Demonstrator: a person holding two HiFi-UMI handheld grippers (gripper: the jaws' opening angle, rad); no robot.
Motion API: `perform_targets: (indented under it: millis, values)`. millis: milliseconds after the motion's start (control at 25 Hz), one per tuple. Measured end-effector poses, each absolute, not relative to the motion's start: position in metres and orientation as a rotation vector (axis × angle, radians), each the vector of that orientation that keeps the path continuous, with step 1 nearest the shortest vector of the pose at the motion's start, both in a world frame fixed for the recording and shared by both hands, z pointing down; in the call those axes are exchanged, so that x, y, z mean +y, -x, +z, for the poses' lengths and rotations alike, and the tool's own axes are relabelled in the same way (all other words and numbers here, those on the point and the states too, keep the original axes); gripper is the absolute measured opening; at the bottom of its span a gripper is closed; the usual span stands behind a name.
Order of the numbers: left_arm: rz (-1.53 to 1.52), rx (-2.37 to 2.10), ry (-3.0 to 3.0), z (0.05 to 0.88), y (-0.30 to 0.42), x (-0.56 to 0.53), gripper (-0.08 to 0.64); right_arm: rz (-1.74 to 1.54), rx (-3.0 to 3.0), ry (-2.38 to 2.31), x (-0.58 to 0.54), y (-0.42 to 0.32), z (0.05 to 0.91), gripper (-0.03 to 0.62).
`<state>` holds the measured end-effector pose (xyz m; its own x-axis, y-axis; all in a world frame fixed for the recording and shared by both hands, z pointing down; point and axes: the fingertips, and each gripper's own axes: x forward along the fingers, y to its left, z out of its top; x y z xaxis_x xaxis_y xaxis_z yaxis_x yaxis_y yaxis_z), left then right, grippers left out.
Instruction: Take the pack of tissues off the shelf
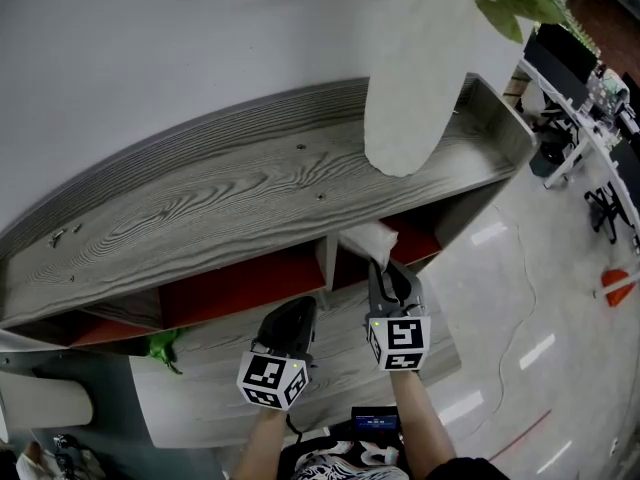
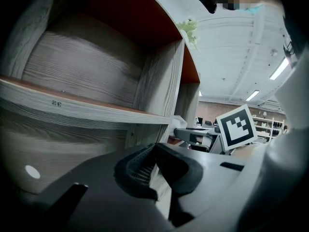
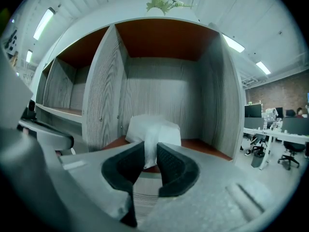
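Note:
A white soft pack of tissues (image 1: 368, 238) (image 3: 153, 129) lies in the right-hand, red-lined compartment of the grey wood-grain shelf (image 1: 250, 193) (image 3: 101, 105). My right gripper (image 1: 385, 270) (image 3: 150, 152) reaches into that compartment's mouth, and its pads pinch the front fold of the pack. The pack rests on the red floor of the compartment. My left gripper (image 1: 297, 315) (image 2: 154, 149) hangs lower left, in front of the neighbouring compartment, with its dark pads together and nothing between them. In the left gripper view, the right gripper's marker cube (image 2: 236, 125) shows at the right.
A tall white vase (image 1: 410, 68) with green leaves stands on the shelf top, above the tissue compartment. Something green (image 1: 163, 346) lies on a lower shelf at the left. Desks and office chairs (image 1: 590, 88) stand to the right across the glossy floor.

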<state>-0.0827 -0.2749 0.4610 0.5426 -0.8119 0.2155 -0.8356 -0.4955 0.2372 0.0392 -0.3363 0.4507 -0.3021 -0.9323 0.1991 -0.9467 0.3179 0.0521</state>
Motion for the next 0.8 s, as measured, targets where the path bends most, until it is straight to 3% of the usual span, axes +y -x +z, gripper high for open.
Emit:
perform_targets:
  millis: [800]
  values:
    - [0.09, -1.427, -2.452, 0.454, 0.1, -0.267, 0.008, 0.112, -2.419, -1.777, -0.317, -0.047, 0.443, 0.051]
